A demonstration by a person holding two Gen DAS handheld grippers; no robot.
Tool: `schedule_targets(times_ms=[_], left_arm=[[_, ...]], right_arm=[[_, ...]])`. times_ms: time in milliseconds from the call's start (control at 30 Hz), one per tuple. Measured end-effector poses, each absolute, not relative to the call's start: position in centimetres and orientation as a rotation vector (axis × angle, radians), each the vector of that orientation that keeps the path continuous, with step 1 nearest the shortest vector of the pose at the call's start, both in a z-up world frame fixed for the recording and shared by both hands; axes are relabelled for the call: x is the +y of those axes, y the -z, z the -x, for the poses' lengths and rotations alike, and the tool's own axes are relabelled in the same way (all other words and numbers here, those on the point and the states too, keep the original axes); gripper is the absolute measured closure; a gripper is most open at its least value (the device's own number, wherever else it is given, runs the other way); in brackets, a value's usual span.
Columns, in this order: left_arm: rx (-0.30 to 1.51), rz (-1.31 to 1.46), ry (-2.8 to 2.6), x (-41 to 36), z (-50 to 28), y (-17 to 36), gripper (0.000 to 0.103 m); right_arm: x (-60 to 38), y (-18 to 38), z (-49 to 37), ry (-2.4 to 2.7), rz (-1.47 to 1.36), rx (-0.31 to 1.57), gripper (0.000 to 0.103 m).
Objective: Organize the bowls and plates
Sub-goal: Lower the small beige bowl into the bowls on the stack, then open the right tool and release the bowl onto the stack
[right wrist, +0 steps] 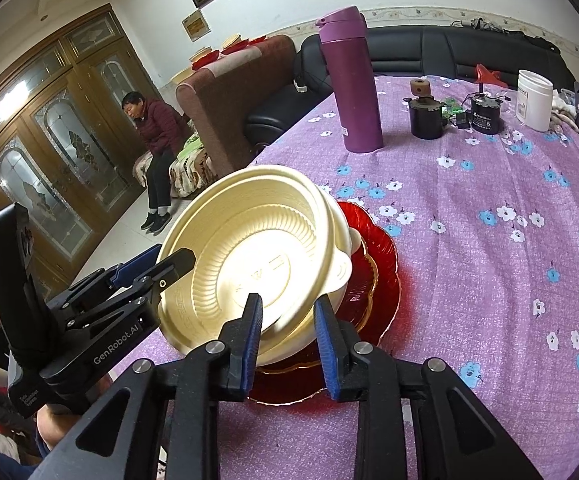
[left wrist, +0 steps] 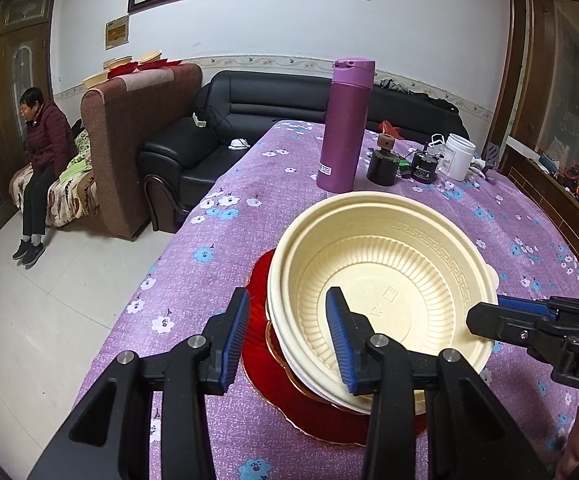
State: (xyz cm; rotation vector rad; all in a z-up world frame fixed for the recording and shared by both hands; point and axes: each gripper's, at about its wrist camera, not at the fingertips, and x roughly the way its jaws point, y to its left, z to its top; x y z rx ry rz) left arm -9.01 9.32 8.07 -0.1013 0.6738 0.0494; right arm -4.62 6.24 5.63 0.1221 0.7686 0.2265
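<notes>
A stack of cream plastic bowls (left wrist: pixel 389 280) (right wrist: pixel 265 248) sits tilted on stacked red glass plates (left wrist: pixel 309 412) (right wrist: pixel 377 272) on the purple flowered tablecloth (left wrist: pixel 249 216). My left gripper (left wrist: pixel 288 293) straddles the top bowl's near-left rim, one finger inside and one outside, with a gap to the outer pad. It shows in the right wrist view as the left gripper (right wrist: pixel 171 253). My right gripper (right wrist: pixel 287 299) straddles the opposite rim the same way, its pads not pressing. It appears in the left wrist view as the right gripper (left wrist: pixel 489 308).
A purple flask (left wrist: pixel 345 128) (right wrist: pixel 353 84) stands behind the bowls, with a black jar (left wrist: pixel 383 164), a small black device (left wrist: pixel 425 168) and a white tub (left wrist: pixel 459 156) further back. The table edge drops to the floor on the left. A person (left wrist: pixel 41 168) sits beyond.
</notes>
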Motion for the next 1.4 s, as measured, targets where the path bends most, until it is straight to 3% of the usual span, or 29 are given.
schedule_targets(times_ms=[1400], left_arm=[[0.665,0.108,-0.051,9.36,9.43,-8.49,0.057]], right_arm=[[6.5,-5.71,5.29,-0.223,-0.119,0.76,0.07]])
